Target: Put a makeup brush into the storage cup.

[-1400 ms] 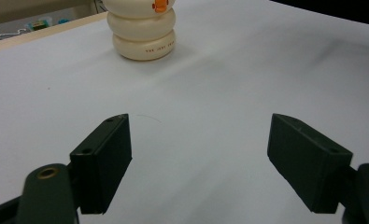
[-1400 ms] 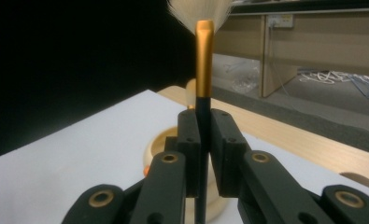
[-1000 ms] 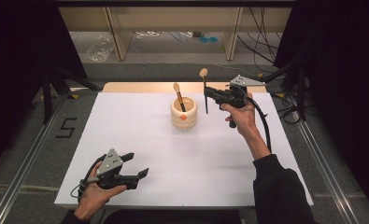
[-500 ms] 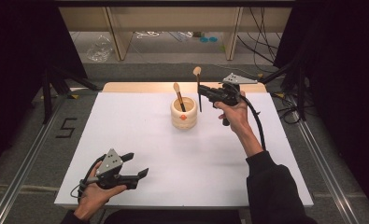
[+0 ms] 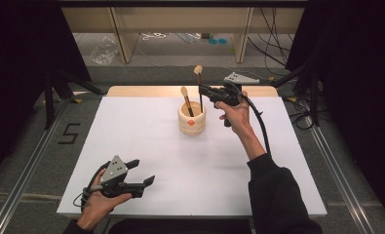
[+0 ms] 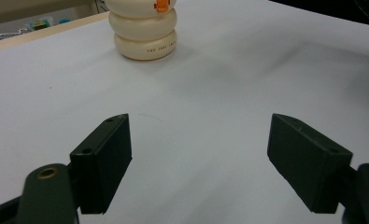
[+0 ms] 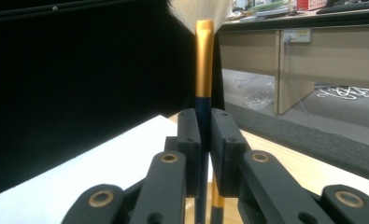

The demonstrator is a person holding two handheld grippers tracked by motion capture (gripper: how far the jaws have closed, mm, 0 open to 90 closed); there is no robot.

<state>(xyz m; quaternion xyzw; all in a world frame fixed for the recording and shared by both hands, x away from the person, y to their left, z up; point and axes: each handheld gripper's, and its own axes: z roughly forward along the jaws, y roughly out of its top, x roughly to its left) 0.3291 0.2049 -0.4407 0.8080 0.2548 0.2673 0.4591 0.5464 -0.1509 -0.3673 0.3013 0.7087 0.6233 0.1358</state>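
Observation:
A cream ringed holder (image 5: 192, 118) stands on the white table top (image 5: 131, 126), far of centre, with one makeup brush (image 5: 185, 100) leaning in it. My right gripper (image 5: 203, 90) hovers just right of the holder, shut on a second brush (image 5: 198, 73) that stands upright, bristles up. The lower end of its handle reaches the holder's mouth. In the right gripper view the jaws pinch the dark handle below the gold ferrule (image 7: 203, 70). My left gripper (image 5: 141, 173) rests open near the front left edge. Its jaws frame bare table, with the holder (image 6: 145, 28) farther off.
A wooden strip (image 5: 146, 90) runs along the table's far edge. Beyond it are shelf legs, cables and a plastic bag (image 5: 104, 51) on the floor. A "5" mark (image 5: 69, 133) lies on the floor at left. Black curtains flank both sides.
My right hand has carried the upright brush leftward, from right of the holder to over its mouth. The left gripper has stayed still.

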